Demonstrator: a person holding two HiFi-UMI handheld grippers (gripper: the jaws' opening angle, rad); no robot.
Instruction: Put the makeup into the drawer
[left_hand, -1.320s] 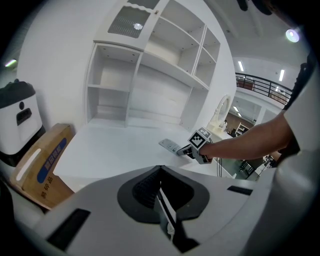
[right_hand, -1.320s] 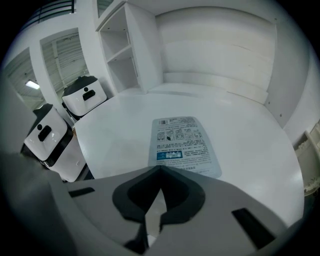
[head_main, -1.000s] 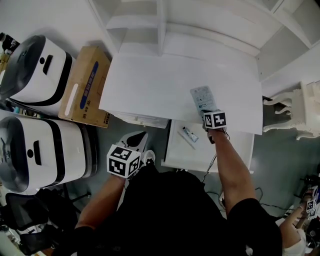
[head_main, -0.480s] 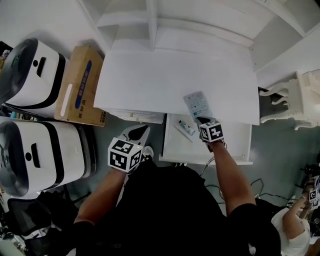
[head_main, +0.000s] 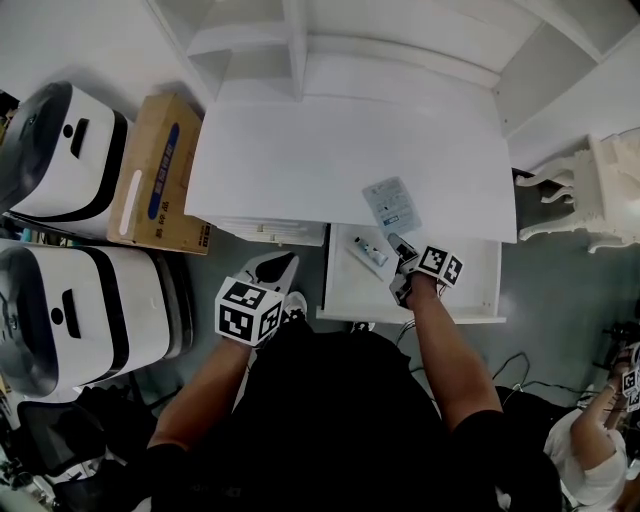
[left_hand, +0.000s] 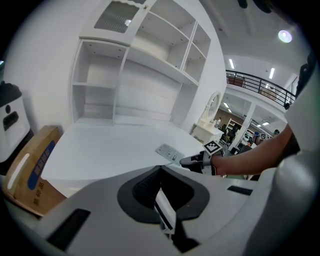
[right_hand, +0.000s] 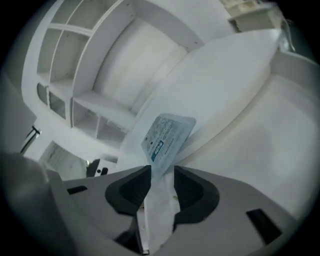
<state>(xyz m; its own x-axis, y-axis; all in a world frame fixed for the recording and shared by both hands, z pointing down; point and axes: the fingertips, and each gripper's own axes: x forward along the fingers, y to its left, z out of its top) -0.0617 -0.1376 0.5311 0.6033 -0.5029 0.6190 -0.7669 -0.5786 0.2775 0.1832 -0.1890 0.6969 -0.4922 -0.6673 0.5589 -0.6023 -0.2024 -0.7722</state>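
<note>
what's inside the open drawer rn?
One small tube lies in the drawer, toward its left side. The right tool, jaws opening around a sachet, covers part of the floor; the desktop hides the drawer's back.

The desk (head_main: 330, 160) is white, the makeup sachet (head_main: 390, 204) pale grey with blue print, the nine-o'clock cardboard box (head_main: 160, 170) brown, blue-striped.

Two white, black-banded machines (head_main: 75, 300) stand left of the left gripper (head_main: 273, 268), a cardboard box (head_main: 160, 170) ahead-left of it; a carved white stool (head_main: 600, 190) sits right of the right gripper (head_main: 398, 250).
</note>
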